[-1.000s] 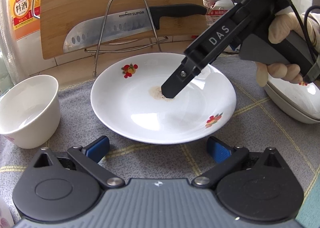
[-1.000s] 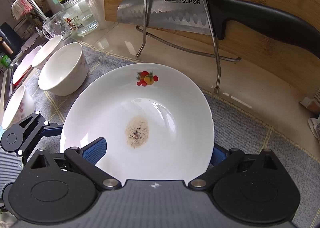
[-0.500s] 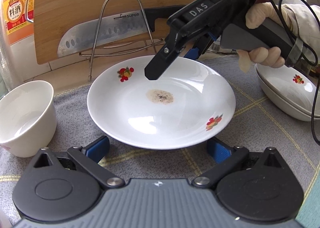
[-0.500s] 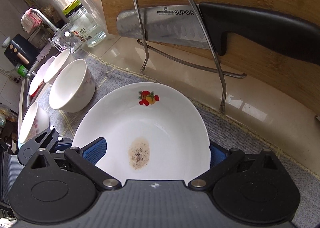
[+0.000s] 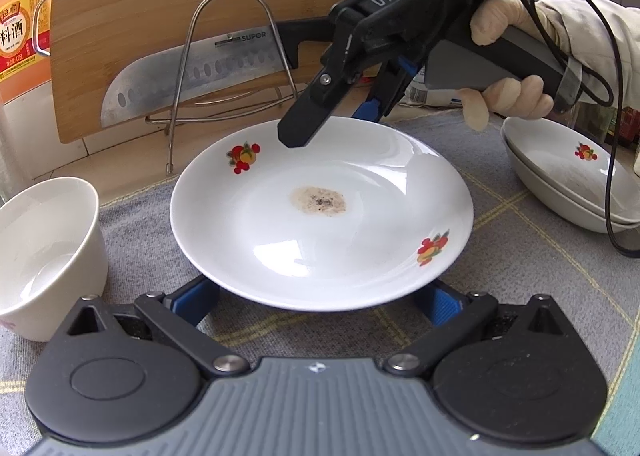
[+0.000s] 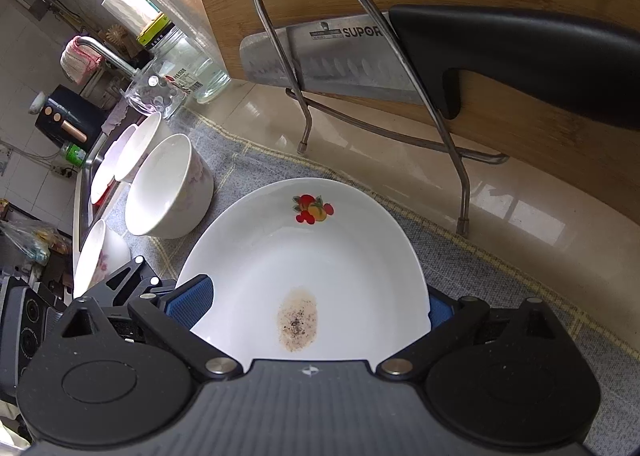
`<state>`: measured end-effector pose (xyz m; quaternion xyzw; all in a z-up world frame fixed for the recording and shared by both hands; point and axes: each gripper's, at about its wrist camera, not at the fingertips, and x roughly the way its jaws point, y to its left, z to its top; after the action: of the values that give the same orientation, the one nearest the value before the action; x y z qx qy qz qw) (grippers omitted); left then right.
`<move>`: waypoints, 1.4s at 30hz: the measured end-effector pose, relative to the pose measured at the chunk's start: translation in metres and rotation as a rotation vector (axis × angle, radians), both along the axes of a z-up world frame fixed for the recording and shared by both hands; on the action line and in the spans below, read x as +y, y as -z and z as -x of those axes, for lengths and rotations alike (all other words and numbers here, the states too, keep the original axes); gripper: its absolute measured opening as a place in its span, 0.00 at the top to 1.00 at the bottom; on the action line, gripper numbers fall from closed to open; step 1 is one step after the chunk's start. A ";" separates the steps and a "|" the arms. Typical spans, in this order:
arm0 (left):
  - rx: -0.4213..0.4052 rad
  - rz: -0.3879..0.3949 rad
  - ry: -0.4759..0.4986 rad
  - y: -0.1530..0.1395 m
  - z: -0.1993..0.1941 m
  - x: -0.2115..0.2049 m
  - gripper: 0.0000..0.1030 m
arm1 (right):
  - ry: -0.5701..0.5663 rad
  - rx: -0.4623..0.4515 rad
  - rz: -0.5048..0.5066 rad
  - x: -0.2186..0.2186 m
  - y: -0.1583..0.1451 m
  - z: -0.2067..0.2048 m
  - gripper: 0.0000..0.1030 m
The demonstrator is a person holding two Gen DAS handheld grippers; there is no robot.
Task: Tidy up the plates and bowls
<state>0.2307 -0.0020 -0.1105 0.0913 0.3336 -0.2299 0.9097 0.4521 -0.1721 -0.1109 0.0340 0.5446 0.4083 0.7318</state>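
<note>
A: Status, L to R?

B: Far left, a white bowl sits loose on the grey cloth, w/ more bowls lined up behind it toward the sink in the right wrist view. None stacked as far as I can see. Centre: the fruit-print plate lies flat on the cloth, brown stain in its well. Right: stacked plates, same print, look like 2 nested. So I'd judge plates partly done, bowls not yet.

A: Claws?

B: Left claw spread wide, pads either side of the plate's near rim, holding nothing. Right claw hovers over the far rim, also spread wide & empty; gloved hand on its grip.

A: What's left?

B: Prob. get this plate onto the stack, then nest the bowls.

A: Bench, room?

B: Pale glossy bench under the cloth. Behind: bamboo board, knife on a wire rack, orange bottle far left. Glass jars & a tap by the sink.
</note>
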 end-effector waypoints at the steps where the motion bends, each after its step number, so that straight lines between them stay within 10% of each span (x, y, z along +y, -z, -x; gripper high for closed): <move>1: -0.001 0.000 0.003 0.000 0.000 0.000 0.00 | -0.003 0.006 -0.001 0.000 0.000 -0.001 0.00; 42: -0.023 -0.037 0.040 0.000 0.002 0.001 0.01 | -0.063 -0.006 0.040 0.011 -0.006 0.003 0.00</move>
<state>0.2289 -0.0013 -0.1105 0.1174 0.3253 -0.2406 0.9069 0.4489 -0.1608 -0.1049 0.0010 0.5513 0.4203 0.7207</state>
